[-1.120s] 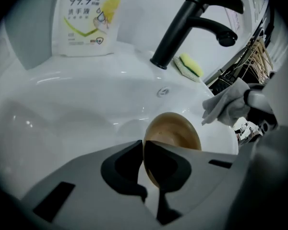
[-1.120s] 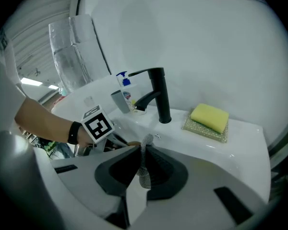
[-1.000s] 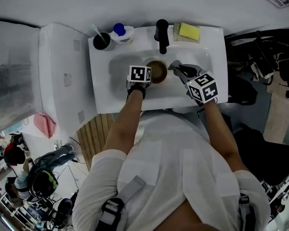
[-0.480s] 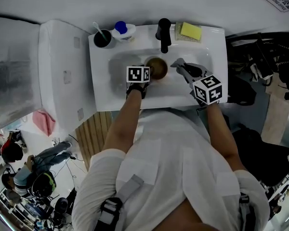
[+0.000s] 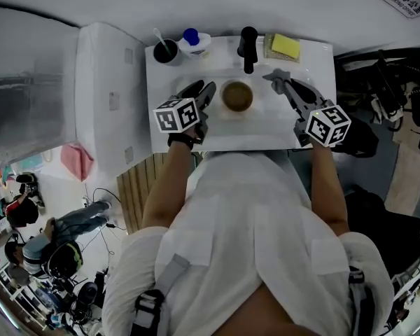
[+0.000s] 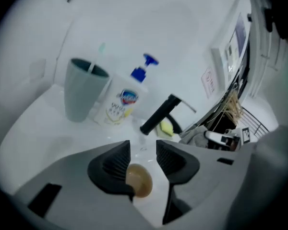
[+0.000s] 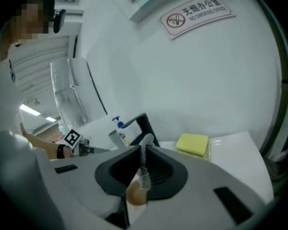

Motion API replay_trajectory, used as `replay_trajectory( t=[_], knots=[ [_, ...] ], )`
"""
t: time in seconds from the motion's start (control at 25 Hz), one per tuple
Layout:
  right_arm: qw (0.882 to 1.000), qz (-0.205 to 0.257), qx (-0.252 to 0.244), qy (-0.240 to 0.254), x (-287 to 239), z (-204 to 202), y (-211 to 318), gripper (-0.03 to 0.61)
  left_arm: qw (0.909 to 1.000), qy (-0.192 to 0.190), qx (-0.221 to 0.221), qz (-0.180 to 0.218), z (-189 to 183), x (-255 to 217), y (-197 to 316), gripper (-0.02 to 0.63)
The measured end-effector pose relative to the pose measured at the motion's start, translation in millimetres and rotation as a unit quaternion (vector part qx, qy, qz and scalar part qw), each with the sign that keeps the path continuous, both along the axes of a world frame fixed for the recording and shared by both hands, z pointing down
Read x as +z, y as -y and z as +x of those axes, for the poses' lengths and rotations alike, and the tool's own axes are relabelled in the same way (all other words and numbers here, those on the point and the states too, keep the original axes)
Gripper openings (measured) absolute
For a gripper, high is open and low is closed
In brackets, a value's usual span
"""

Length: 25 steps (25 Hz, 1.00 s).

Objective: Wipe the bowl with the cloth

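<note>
L gripper [image 5: 204,89] jaws just opened (nothing between); R gripper [image 5: 281,84] pinched on cloth [image 7: 144,163]; both arms outstretched.

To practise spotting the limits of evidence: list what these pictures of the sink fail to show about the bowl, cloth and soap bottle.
bowl: inside too small in the head view; the just-opened left claw and the right claw cover parts in their views.
cloth: right gripper view shows only a strip; the shut claw hides the rest.
soap bottle: label blurred, left gripper view.
</note>
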State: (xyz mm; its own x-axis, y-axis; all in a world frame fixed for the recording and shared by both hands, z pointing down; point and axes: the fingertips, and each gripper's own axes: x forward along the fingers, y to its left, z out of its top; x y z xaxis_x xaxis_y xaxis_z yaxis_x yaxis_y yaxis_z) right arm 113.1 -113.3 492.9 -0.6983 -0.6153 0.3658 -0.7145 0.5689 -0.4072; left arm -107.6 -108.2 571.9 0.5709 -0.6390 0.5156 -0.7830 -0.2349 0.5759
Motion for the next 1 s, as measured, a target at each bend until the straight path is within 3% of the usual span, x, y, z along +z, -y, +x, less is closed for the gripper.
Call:
replay_trajectory(
  t=[0.12, 0.24, 0.36, 0.48, 0.76, 1.0],
  knots=[
    [0.999, 0.047, 0.017, 0.015, -28.6, 8.1, 6.7, 0.052, 0.9971, -0.027, 0.011, 0.071, -5.7, -53.9, 3.8, 0.166],
    [0.995, 0.1, 0.019, 0.001, -50.8, 6.3, 5.2, 0.051, 0.9887, -0.021, 0.024, 0.147, -10.7, -99.8, 5.7, 0.124],
    [0.99, 0.14, 0.023, -0.004, -68.5, 2.6, -0.7, 0.051, 0.971, 0.013, 0.037, 0.236, -11.8, -143.3, 4.2, 0.065],
    [0.985, 0.17, 0.025, -0.011, -85.3, -1.1, -5.9, 0.051, 0.9527, 0.045, 0.051, 0.296, -10.8, -174.2, 0.5, 0.039],
    [0.975, 0.215, 0.051, -0.013, -120.3, 0.3, -5.5, 0.047, 0.9219, 0.065, 0.062, 0.377, -16.0, -220.7, -5.7, 0.034],
    [0.971, 0.229, 0.058, -0.023, -130.1, -4.0, -6.5, 0.046, 0.9149, 0.071, 0.092, 0.387, -12.2, -226.9, -8.3, 0.034]
  ],
)
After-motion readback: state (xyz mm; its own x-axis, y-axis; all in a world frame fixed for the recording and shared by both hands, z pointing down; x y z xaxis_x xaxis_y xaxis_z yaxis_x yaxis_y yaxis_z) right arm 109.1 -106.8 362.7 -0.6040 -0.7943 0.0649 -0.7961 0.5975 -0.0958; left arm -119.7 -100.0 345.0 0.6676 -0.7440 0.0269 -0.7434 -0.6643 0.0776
